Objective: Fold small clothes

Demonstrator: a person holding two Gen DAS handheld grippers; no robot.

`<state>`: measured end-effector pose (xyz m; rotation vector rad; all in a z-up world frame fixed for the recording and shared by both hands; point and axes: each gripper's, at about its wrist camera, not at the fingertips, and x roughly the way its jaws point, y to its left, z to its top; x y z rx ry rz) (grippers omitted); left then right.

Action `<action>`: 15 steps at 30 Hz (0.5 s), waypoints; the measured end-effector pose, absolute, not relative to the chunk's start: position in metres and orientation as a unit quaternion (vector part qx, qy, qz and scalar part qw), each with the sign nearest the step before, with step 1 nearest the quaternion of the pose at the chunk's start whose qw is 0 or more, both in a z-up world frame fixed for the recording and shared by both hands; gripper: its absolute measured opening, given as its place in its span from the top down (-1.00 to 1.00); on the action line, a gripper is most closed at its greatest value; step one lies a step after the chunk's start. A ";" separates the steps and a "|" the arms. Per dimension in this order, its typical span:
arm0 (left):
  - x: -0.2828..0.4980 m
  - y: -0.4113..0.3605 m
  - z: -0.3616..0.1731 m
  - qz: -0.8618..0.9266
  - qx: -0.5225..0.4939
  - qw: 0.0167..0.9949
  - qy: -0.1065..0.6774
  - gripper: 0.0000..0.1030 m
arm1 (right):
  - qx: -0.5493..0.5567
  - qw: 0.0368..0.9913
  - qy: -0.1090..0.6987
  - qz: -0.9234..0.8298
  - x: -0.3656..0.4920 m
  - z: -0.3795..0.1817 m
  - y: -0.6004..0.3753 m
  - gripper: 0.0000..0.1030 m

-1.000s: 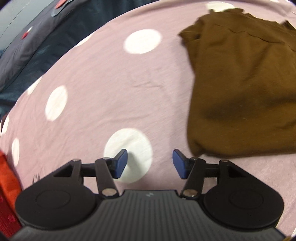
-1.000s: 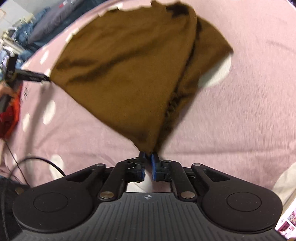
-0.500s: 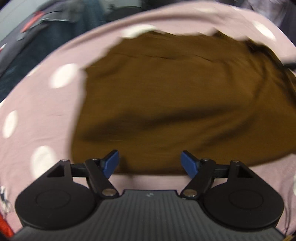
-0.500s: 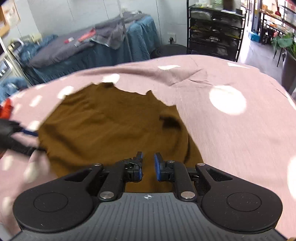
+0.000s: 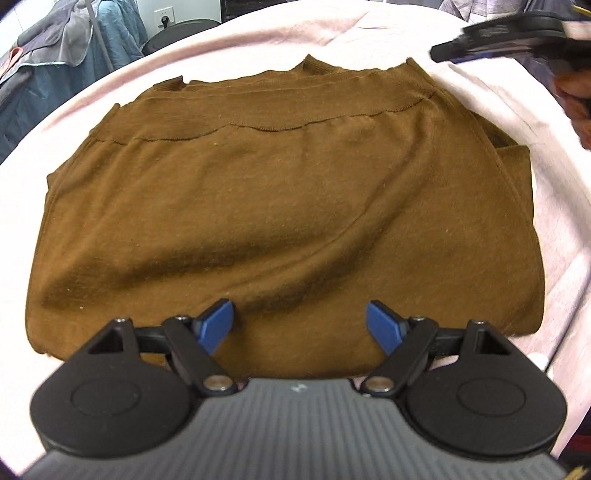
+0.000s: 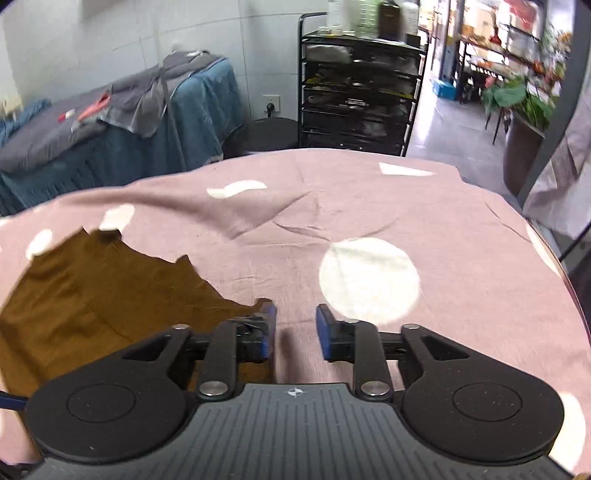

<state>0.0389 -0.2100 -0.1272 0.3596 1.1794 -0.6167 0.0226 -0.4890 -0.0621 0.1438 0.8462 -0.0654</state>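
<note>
A brown garment (image 5: 280,206) lies folded on the pink spotted sheet (image 5: 576,229), filling most of the left wrist view. My left gripper (image 5: 300,326) hovers over its near edge, jaws wide and still opening, nothing between the pads. In the right wrist view the same brown garment (image 6: 92,295) lies at lower left, its corner beside the left finger. My right gripper (image 6: 294,332) is above the pink sheet (image 6: 369,206), jaws opening, with only bare sheet between them. The right gripper's body (image 5: 509,33) shows blurred at the top right of the left wrist view, with a hand (image 5: 576,99) on it.
A blue-covered table (image 6: 110,136) with grey cloth stands beyond the sheet's far edge. A black wire rack (image 6: 358,92) and a dark round stool (image 6: 266,136) stand behind it. The sheet's right edge (image 6: 546,236) drops off near a doorway.
The right gripper let go of the brown garment's corner and lifted its view toward the room. The left gripper swung from bare sheet to over the garment, jaws widening. The garment now lies flat.
</note>
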 end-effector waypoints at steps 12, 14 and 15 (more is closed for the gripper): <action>0.030 -0.225 -0.108 -0.305 0.193 0.772 0.523 -0.58 | 0.172 0.883 0.436 -0.017 -0.053 -0.054 -0.495 -0.38; 0.018 -0.232 -0.103 -0.315 0.225 0.778 0.495 -0.58 | 0.194 0.875 0.443 -0.014 -0.063 -0.058 -0.499 -0.38; 0.010 -0.236 -0.101 -0.325 0.242 0.779 0.478 -0.57 | 0.202 0.872 0.445 -0.012 -0.069 -0.059 -0.500 -0.38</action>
